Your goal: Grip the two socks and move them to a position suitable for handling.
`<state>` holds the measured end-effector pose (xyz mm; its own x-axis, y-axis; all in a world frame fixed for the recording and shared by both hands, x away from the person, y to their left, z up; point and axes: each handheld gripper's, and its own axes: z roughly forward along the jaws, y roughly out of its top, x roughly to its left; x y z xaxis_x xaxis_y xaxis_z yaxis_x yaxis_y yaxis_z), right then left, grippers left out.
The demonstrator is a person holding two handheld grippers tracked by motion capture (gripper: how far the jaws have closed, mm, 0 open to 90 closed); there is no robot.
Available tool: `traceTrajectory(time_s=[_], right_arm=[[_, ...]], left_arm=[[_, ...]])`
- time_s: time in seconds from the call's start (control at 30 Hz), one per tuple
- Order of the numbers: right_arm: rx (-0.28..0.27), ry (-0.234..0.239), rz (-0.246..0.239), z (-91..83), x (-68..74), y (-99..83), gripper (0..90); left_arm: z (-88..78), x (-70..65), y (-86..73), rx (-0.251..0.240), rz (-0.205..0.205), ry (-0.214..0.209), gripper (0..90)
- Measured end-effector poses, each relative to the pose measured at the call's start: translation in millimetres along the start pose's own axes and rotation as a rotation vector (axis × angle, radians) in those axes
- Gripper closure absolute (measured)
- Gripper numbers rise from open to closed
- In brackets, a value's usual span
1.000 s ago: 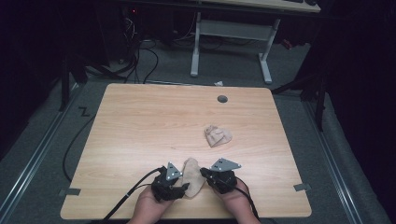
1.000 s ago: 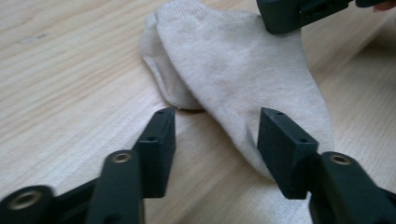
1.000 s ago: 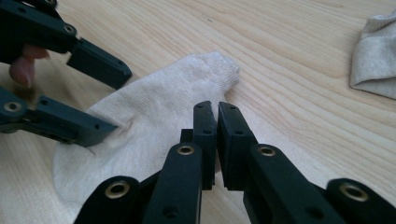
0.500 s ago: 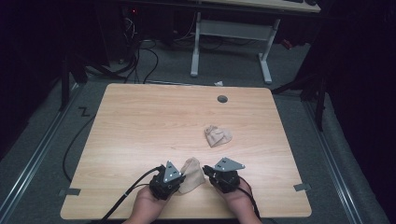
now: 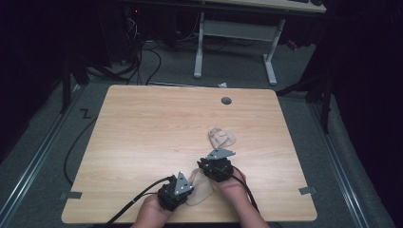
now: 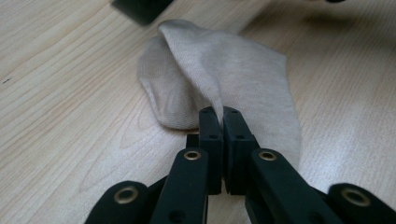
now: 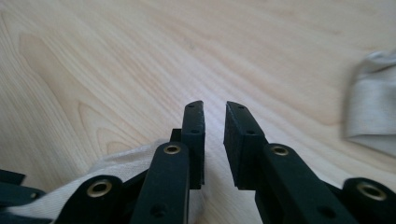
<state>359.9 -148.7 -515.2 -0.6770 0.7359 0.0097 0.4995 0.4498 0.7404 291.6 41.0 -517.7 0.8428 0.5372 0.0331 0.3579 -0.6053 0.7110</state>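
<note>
A beige sock (image 5: 200, 188) lies flat near the table's front edge, one side folded up. My left gripper (image 5: 188, 189) is shut on that raised edge, and the left gripper view shows the fabric (image 6: 252, 70) pinched between the closed jaws of this gripper (image 6: 223, 114). My right gripper (image 5: 206, 164) hovers just beyond the sock. Its jaws have just been opening, and in the right gripper view the gap of this gripper (image 7: 214, 109) holds nothing, with only bare wood beyond it. The sock (image 7: 116, 168) lies under its left jaw.
A second beige sock (image 5: 221, 137), bunched up, rests further back right of centre, and its edge (image 7: 373, 112) appears at the right of the right gripper view. A dark round grommet (image 5: 226, 100) sits near the far edge of the wooden table (image 5: 142, 123).
The left jaws have closed on the sock's edge. The right gripper has let go of the sock, drawn slightly leftward and away, and its jaws have parted.
</note>
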Motion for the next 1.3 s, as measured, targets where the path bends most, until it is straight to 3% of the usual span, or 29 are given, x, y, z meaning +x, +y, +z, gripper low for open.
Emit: traceTrajectory(time_s=[0.03, 0.13, 0.17, 0.3, 0.37, 0.4, 0.47, 0.6, 0.8, 0.9, 1.0, 1.1, 1.13, 1.17, 1.2, 1.3], right_arm=[[0.028, 0.014, -0.003, 5.5, 0.5, -2.8, 73.0], [0.040, 0.022, 0.007, 6.9, 0.9, -4.9, 68.0], [0.042, 0.032, 0.012, 6.3, 3.1, -6.1, 62.5], [0.058, 0.026, -0.007, 4.4, 8.1, -10.4, 61.4], [0.055, 0.036, 0.008, 3.7, 8.8, -11.9, 65.0], [0.051, 0.058, 0.005, 2.3, 10.0, -13.5, 76.0], [0.060, 0.068, -0.007, 1.2, 11.7, -13.2, 82.7], [0.056, 0.030, -0.015, -3.0, 11.2, -12.5, 84.1], [-0.018, -0.066, 0.038, -29.0, -7.2, -14.6, 83.9], [-0.032, -0.092, 0.050, -37.1, -11.2, -15.1, 83.9], [-0.076, -0.146, 0.050, -56.5, -15.3, -13.3, 83.4], [-0.106, -0.178, 0.059, -64.2, -16.0, -12.9, 84.0], [-0.117, -0.249, 0.048, -68.9, -17.9, -14.1, 82.5], [-0.117, -0.249, 0.048, -68.9, -17.9, -14.1, 82.5], [-0.120, -0.220, 0.074, -68.8, -21.5, -15.6, 82.3], [-0.105, -0.220, 0.059, -64.7, -20.2, -16.3, 82.2]], left_arm=[[0.0, 0.9, -1.3, 0.006, 0.003, 0.006, 87.9], [0.0, 2.4, -2.5, 0.009, -0.002, 0.007, 87.9], [0.0, 3.5, -3.4, 0.012, -0.008, 0.014, 87.9], [-2.7, 6.0, -3.6, 0.007, -0.011, 0.028, 87.9], [-3.8, 6.4, -3.3, 0.003, -0.011, 0.030, 87.9], [-4.8, 7.0, -2.9, -0.001, -0.013, 0.032, 87.9], [-7.1, 11.2, -1.7, -0.008, -0.018, 0.039, 87.9], [-11.6, 15.3, -1.0, -0.023, -0.030, 0.046, 87.9], [-25.6, 25.0, 2.1, -0.080, -0.052, 0.074, 88.0], [-29.7, 26.5, 3.7, -0.097, -0.050, 0.079, 88.0], [-38.9, 26.6, 8.2, -0.152, -0.038, 0.087, 88.1], [-41.2, 28.0, 9.0, -0.162, -0.037, 0.106, 88.1], [-41.8, 33.3, 7.7, -0.165, -0.053, 0.106, 88.1], [-41.8, 33.3, 7.7, -0.165, -0.053, 0.106, 88.1], [-41.4, 35.9, 7.2, -0.162, -0.060, 0.101, 88.1], [-41.8, 34.6, 8.8, -0.168, -0.058, 0.093, 88.2]])
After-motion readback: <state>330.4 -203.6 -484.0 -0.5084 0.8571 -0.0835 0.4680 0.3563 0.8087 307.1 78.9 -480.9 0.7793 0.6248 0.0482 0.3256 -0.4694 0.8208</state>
